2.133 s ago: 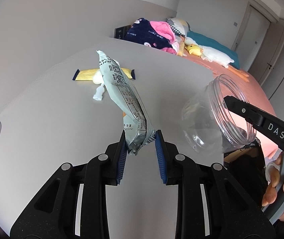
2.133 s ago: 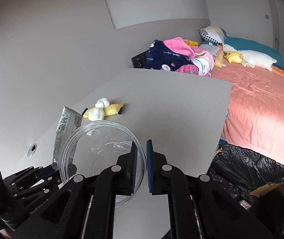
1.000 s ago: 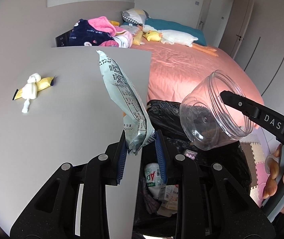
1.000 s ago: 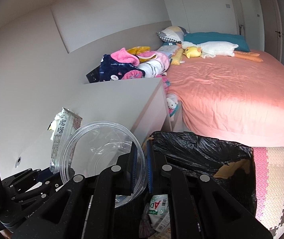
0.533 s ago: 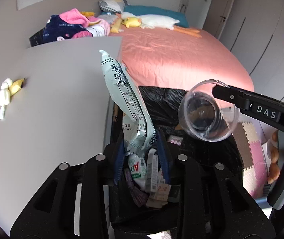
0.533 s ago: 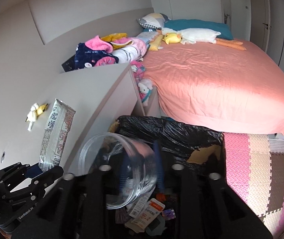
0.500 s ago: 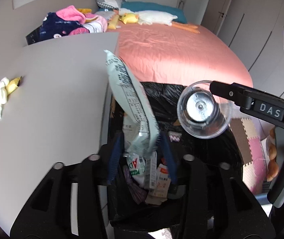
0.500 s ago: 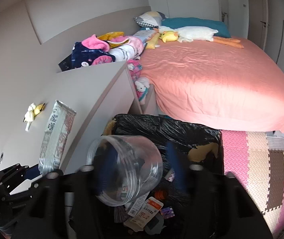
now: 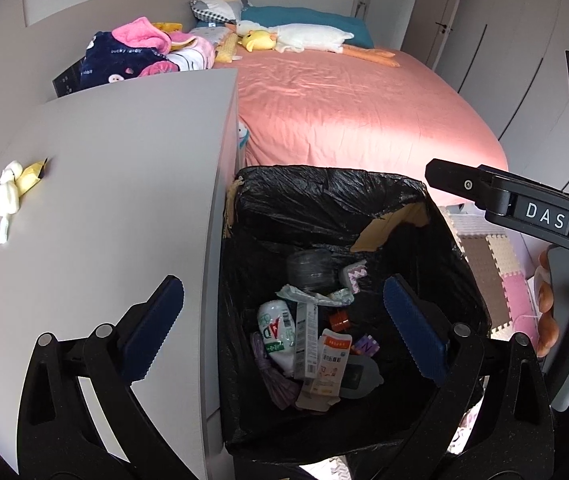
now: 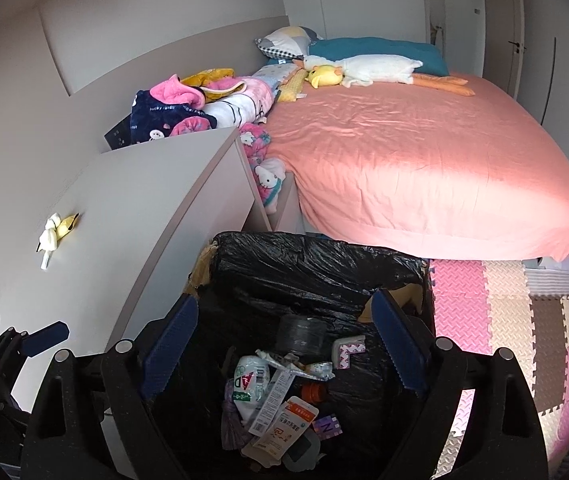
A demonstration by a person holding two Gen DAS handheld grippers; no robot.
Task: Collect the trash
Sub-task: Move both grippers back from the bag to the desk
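Observation:
The black-lined trash bin (image 9: 324,196) (image 10: 308,256) stands beside the grey table. Inside it lie the clear plastic jar (image 9: 310,270) (image 10: 300,334), the grey snack packet (image 9: 312,296) (image 10: 296,366), a white bottle and several wrappers. My left gripper (image 9: 284,328) is open and empty above the bin. My right gripper (image 10: 282,344) is open and empty above the bin too. A white crumpled tissue (image 9: 6,196) (image 10: 49,238) lies on a yellow wrapper (image 9: 32,172) (image 10: 68,224) on the table.
The grey table (image 9: 116,184) (image 10: 132,208) is left of the bin. A pink bed (image 9: 344,108) (image 10: 412,160) with plush toys and a clothes pile lies behind. Foam floor mats (image 10: 508,312) are to the right.
Both grippers moved from the table over the bin and opened. The snack packet and the clear jar dropped into the bin.

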